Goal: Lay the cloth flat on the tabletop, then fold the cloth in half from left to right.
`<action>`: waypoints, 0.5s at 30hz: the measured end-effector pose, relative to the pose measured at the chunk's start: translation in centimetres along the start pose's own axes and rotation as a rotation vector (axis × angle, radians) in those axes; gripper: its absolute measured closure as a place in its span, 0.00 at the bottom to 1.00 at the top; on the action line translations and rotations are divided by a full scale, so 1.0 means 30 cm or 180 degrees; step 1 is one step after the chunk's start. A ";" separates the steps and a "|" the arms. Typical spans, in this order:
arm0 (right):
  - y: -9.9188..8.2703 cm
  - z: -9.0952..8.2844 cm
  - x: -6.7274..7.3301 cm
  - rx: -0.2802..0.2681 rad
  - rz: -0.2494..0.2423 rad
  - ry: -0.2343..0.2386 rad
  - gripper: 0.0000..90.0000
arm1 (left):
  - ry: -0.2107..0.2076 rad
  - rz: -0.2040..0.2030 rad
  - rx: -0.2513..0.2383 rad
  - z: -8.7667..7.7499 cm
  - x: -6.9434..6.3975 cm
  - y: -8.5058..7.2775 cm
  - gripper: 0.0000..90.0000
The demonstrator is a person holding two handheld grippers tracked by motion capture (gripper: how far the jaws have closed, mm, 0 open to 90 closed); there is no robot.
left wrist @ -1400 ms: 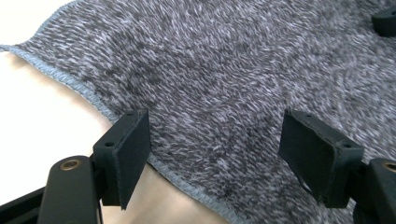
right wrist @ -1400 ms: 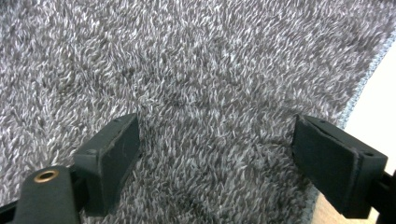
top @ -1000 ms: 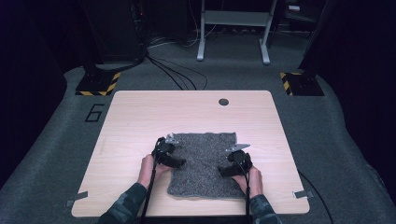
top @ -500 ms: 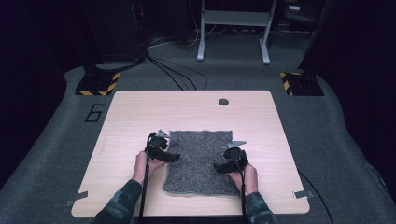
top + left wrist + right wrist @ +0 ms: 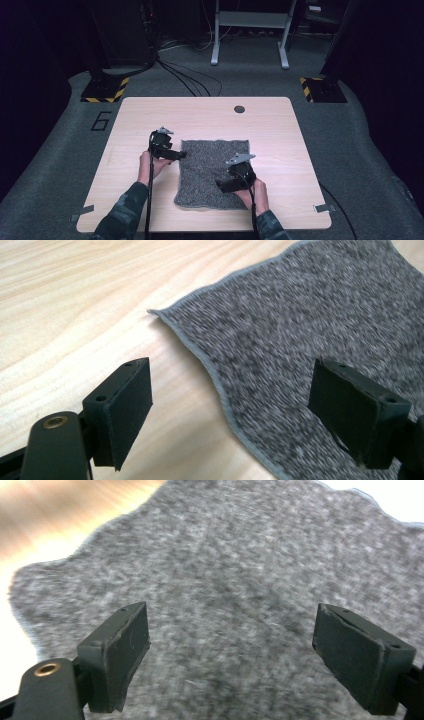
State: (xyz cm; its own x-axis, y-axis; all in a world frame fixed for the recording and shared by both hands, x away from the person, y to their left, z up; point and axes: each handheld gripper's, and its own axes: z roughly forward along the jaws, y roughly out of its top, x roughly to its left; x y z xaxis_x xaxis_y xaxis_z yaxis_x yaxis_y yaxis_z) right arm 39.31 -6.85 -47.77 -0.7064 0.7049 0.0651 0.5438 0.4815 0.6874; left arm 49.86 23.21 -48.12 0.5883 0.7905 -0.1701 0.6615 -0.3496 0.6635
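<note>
1. My left hand-held gripper (image 5: 175, 154) hovers at the grey cloth's (image 5: 212, 170) left edge, jaws spread and just opened wider, nothing between them.
2. The cloth lies flat on the surface (image 5: 280, 130), mid-front.
3. My right hand-held gripper (image 5: 222, 186) hangs over the cloth's near right part, jaws spread, holding nothing.

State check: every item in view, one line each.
grey towel: spread flat on the table, edges slightly wavy, not gripped.
left gripper: jaws have just been opening, now open at the towel's left edge, nothing between them.
right gripper: open, over the towel, holding nothing.
table: bare light wood, cable hole near the far edge.
</note>
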 end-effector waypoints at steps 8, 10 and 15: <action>0.022 0.002 0.079 -0.0081 -0.0124 0.0198 0.17 | 0.0066 -0.0064 0.0025 0.034 0.039 0.044 0.18; 0.029 0.007 0.107 -0.0065 -0.0190 0.0250 0.17 | 0.0074 -0.0053 0.0032 0.044 0.045 0.057 0.18; 0.040 0.030 0.168 -0.0051 -0.0295 0.0387 0.18 | 0.0142 -0.0077 0.0035 0.061 0.058 0.074 0.19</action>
State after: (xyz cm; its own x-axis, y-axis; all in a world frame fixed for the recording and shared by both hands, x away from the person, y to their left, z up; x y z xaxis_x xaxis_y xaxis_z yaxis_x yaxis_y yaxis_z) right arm 36.81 -2.25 -47.26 -0.8033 0.5892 0.0873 0.4672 0.5325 0.7058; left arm 53.22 22.88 -48.28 0.5509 0.8204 -0.1532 0.6805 -0.3353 0.6515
